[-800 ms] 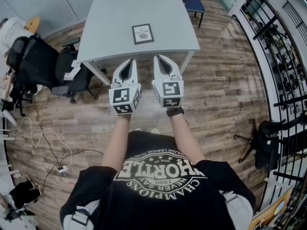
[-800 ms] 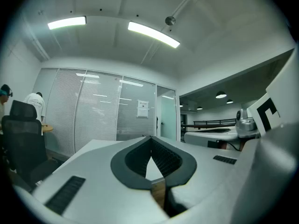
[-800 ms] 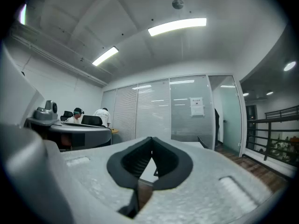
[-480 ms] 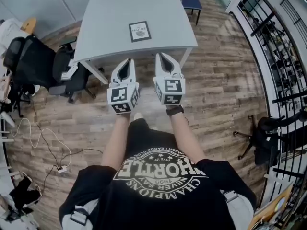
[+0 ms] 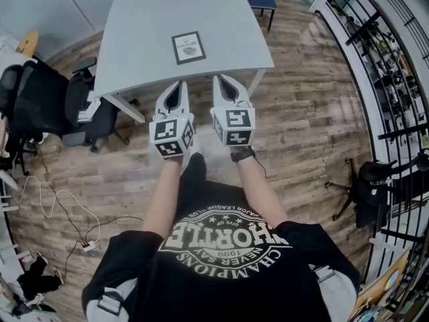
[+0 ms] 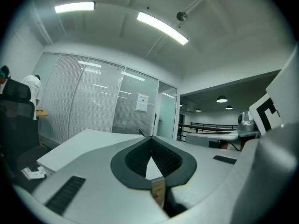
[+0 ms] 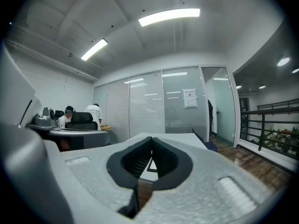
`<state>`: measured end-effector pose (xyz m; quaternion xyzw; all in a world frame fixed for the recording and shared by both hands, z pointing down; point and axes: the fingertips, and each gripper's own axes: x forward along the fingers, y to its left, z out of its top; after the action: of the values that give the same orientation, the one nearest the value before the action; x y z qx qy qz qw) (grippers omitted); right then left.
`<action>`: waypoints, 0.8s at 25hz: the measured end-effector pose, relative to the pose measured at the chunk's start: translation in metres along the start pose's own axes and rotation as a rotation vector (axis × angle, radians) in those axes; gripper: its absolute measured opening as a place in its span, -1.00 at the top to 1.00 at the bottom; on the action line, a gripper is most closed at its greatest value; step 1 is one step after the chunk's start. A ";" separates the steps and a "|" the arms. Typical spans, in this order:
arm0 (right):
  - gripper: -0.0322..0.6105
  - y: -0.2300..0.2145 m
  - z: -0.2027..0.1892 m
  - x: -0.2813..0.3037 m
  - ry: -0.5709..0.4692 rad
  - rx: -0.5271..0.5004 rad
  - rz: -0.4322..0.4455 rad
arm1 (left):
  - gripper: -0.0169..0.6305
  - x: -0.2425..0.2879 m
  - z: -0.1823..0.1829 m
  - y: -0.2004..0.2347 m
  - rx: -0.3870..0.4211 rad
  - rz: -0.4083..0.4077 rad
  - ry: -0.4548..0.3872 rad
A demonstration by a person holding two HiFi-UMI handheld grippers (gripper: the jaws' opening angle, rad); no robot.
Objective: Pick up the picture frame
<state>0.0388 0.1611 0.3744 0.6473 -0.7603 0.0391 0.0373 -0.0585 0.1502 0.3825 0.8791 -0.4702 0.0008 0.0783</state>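
Note:
The picture frame (image 5: 188, 47), dark-edged with a white print, lies flat near the front middle of the grey table (image 5: 141, 32). Both grippers are held side by side in front of the table's near edge, pointing at it. My left gripper (image 5: 181, 84) is shut and empty, short of the frame and slightly to its left. My right gripper (image 5: 219, 79) is also shut and empty, a little to the frame's right. In the left gripper view the jaws (image 6: 151, 137) meet at their tips with the tabletop (image 6: 79, 143) beyond. In the right gripper view the jaws (image 7: 151, 138) meet likewise.
Black office chairs (image 5: 40, 106) stand left of the table, and a blue chair (image 5: 261, 0) behind it. A black railing (image 5: 395, 59) runs along the right, with a black stand (image 5: 365, 193) on the wood floor. Cables (image 5: 60, 206) lie at the left. People (image 7: 96, 111) sit at a far desk.
The table and frame have shifted left and slightly nearer in the head view as the person steps toward them. Both grippers stay shut, side by side.

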 end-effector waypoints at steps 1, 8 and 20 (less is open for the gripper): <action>0.90 -0.003 0.001 0.011 0.001 0.000 -0.001 | 0.93 0.011 0.001 0.004 -0.004 -0.003 0.001; 0.90 -0.012 -0.006 0.110 0.047 -0.009 0.017 | 0.93 0.097 0.000 0.065 -0.040 0.006 0.024; 0.90 -0.033 -0.015 0.250 0.116 -0.008 0.030 | 0.93 0.215 -0.009 0.144 -0.093 0.014 0.075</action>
<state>0.0320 -0.0880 0.4169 0.6324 -0.7666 0.0738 0.0833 -0.0568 -0.1047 0.4270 0.8705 -0.4726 0.0124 0.1366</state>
